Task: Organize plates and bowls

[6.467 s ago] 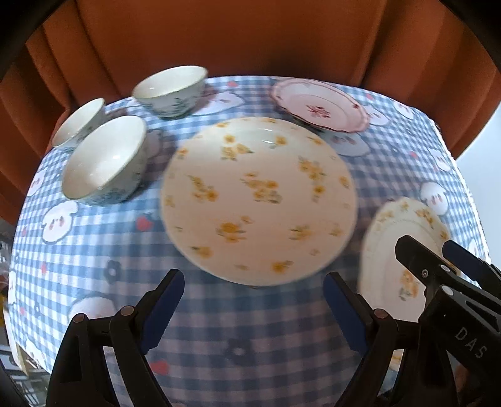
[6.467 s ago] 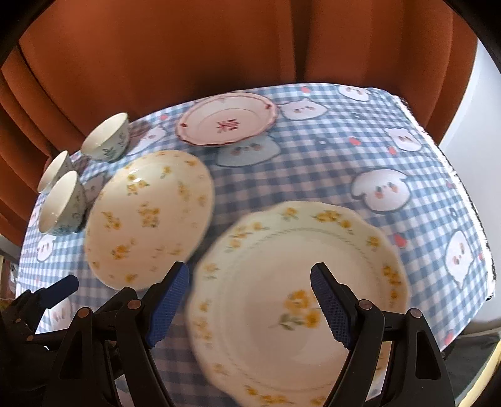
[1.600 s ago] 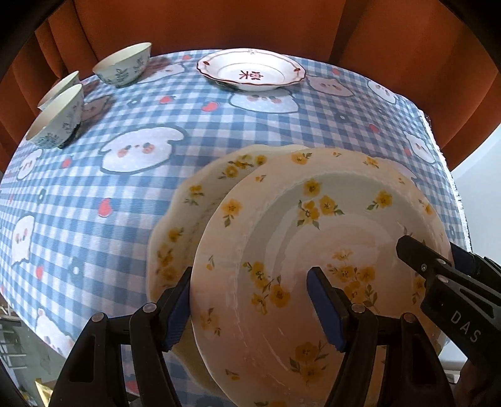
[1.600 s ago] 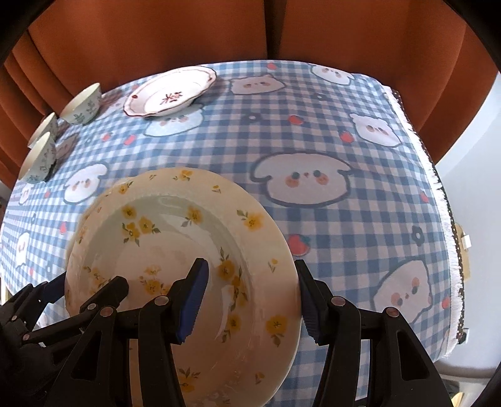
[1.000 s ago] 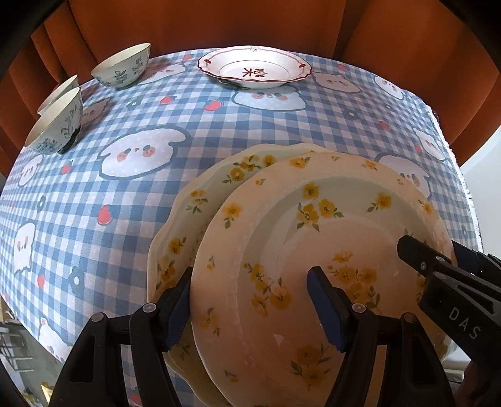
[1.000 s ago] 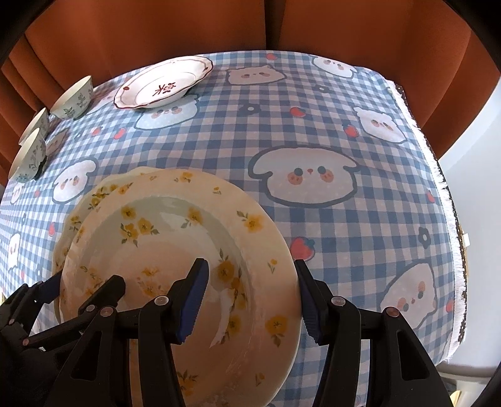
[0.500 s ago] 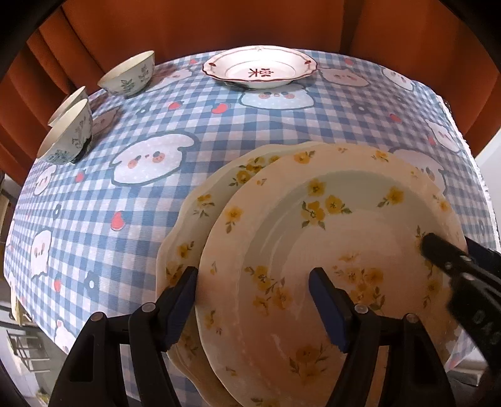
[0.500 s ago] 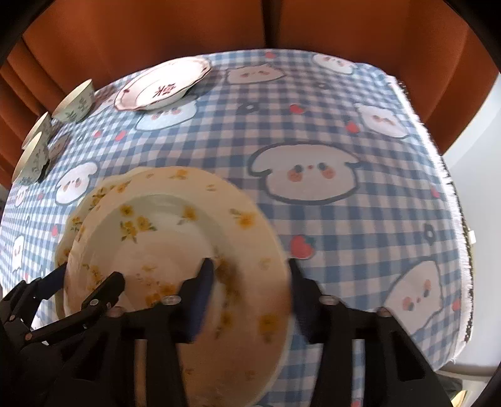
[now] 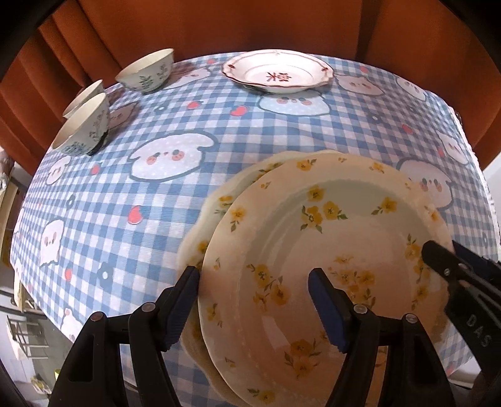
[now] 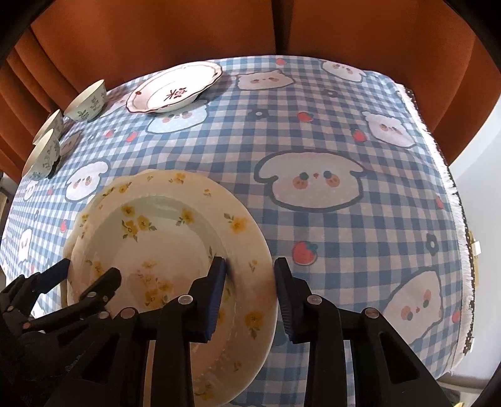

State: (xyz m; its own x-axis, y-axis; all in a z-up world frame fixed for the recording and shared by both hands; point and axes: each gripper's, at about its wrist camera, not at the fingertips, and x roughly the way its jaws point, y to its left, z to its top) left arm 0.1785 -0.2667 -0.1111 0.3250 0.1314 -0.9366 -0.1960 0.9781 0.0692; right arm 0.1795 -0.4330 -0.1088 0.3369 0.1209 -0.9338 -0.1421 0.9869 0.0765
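Note:
Two cream plates with yellow flowers lie stacked at the table's near edge. The round top plate [image 9: 328, 238] [image 10: 162, 238] rests on a scalloped plate [image 9: 200, 225], off-centre toward the right. My left gripper [image 9: 255, 303] is open and straddles the top plate's left rim, one finger outside and one over the well. My right gripper [image 10: 250, 291] straddles the right rim, and its jaws are closing with the rim between them. A red-trimmed plate [image 9: 277, 73] and three patterned bowls [image 9: 147, 73] [image 9: 83, 125] stand at the back.
A blue checked cloth [image 9: 125, 219] with animal prints covers the table. Orange curtains [image 9: 219, 25] hang close behind it. The cloth's fringed right edge [image 10: 457, 219] drops off beside a pale wall. The bowls crowd the far left corner.
The right gripper's jaws have narrowed around the top plate's right rim. The left gripper keeps its width, and the plates stay where they lay.

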